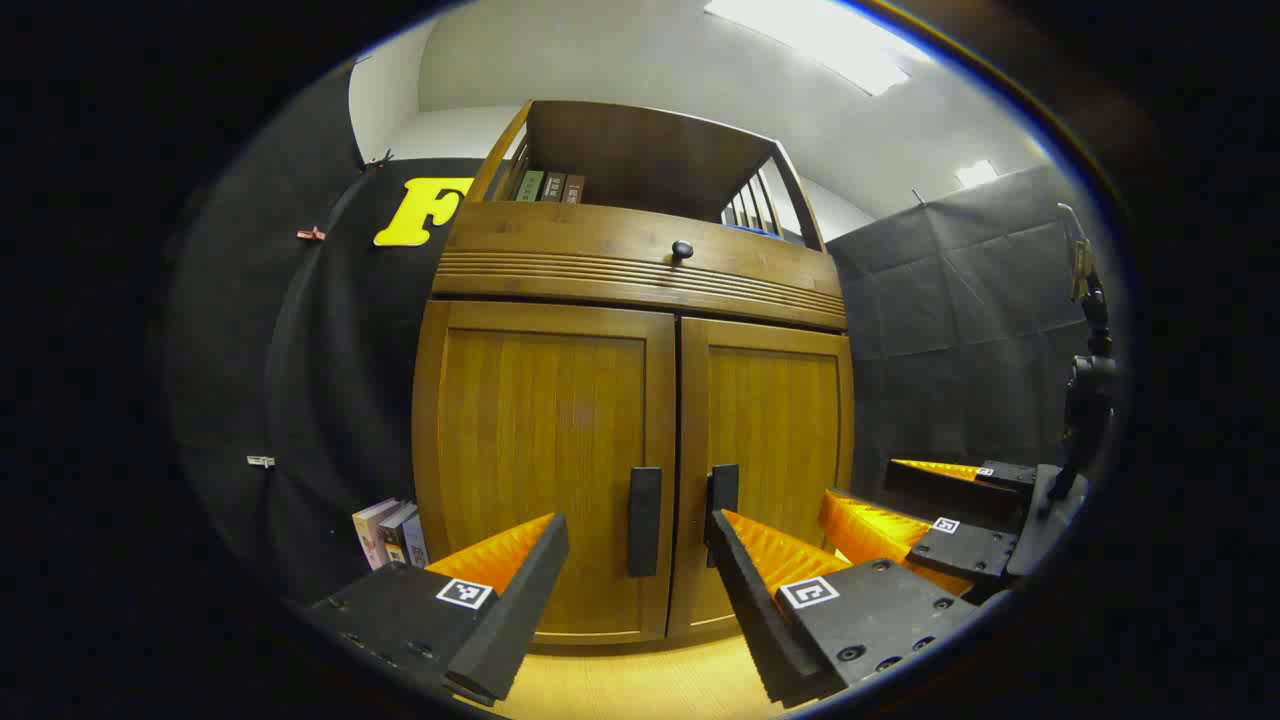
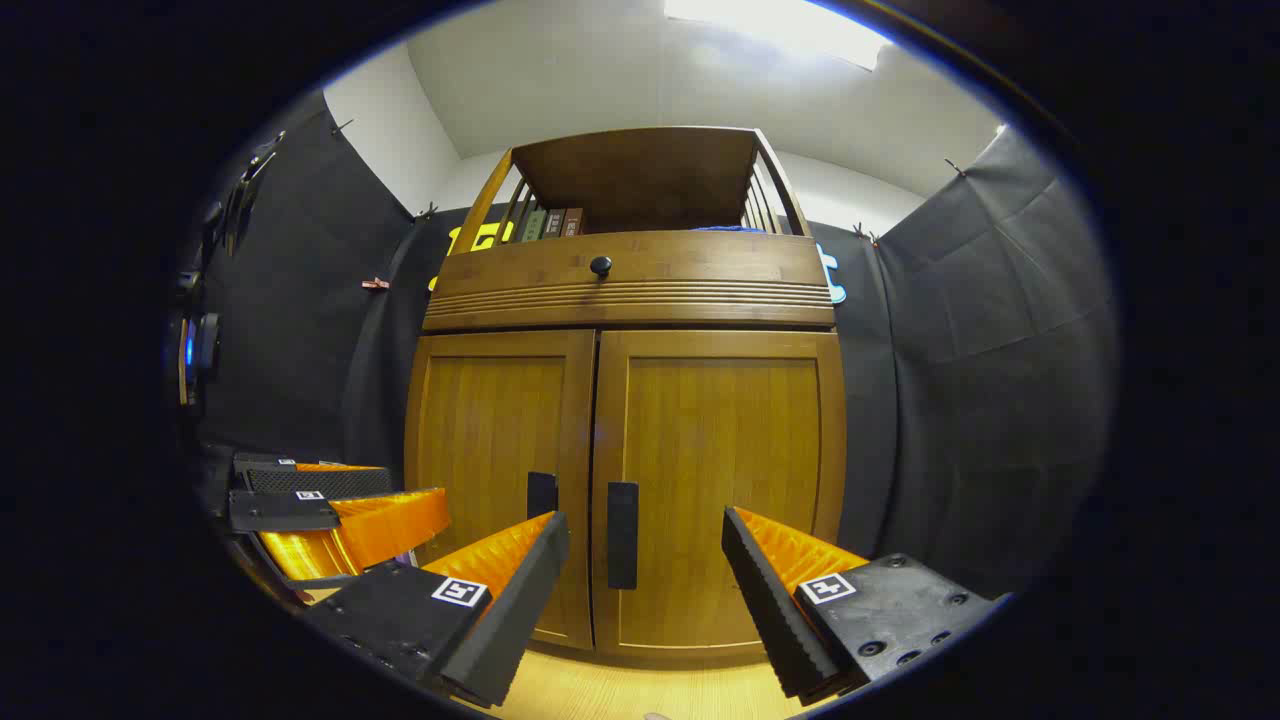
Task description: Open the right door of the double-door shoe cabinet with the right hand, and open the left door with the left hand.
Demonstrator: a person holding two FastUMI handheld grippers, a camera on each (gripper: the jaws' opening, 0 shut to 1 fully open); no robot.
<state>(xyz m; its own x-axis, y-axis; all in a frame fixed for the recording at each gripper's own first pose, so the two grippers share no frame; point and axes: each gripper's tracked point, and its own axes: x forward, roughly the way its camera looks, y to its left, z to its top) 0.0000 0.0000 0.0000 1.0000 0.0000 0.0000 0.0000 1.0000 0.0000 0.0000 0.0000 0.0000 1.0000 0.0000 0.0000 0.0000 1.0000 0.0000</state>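
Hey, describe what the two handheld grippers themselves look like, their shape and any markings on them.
Each is a two-finger tool. The left gripper and right gripper both have long wedge-shaped fingers with ribbed inner faces, tapering toward the tips. The fingers sit on flat dark blocks dotted with screw holes, and each block carries a small square black-and-white tag. No cables or sleeves are visible.

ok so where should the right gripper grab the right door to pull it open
On the right door's dark upright handle by the middle seam. Come straight from the front, the open right gripper spanning the narrow bar, one finger on each side.
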